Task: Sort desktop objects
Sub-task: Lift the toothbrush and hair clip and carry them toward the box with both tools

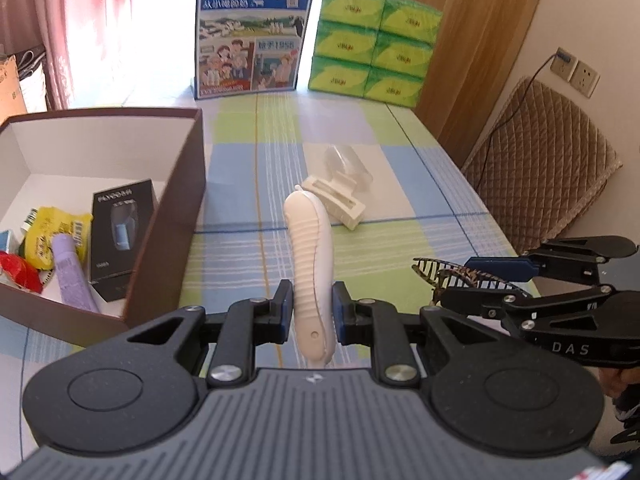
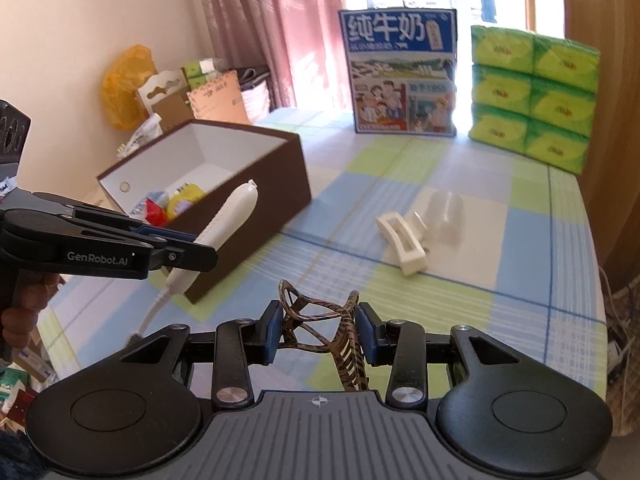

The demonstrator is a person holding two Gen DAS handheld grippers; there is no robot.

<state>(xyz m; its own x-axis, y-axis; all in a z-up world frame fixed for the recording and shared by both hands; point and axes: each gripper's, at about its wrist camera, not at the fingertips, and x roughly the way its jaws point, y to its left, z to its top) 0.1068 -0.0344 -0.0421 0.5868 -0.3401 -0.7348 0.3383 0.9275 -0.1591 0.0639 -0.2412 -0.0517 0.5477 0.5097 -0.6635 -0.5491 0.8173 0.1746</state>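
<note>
2 black two-finger grippers: left gripper (image 1: 311,312), right gripper (image 2: 318,332). 3 hair claw clips: 1 tortoiseshell-pattern plastic claw clip (image 2: 320,320), 1 cream plastic claw clip (image 1: 334,200) and 1 clear plastic claw clip (image 1: 347,164), the last 2 mid-desk. 1 white ribbed plastic handle-shaped item w/ cord (image 1: 310,264). 1 brown cardboard box w/ white inside (image 1: 168,208) at desk's left edge; inside approx 5 visible items, incl. 1 black product carton (image 1: 120,228), 1 lilac tube (image 1: 72,268), 1 yellow packet (image 1: 52,236), 1 red packet (image 1: 20,272). 1 blue milk carton case (image 1: 254,32) at far edge. 6 green tissue packs (image 1: 376,44), stacked 3 high x 2 wide, far right corner.
</note>
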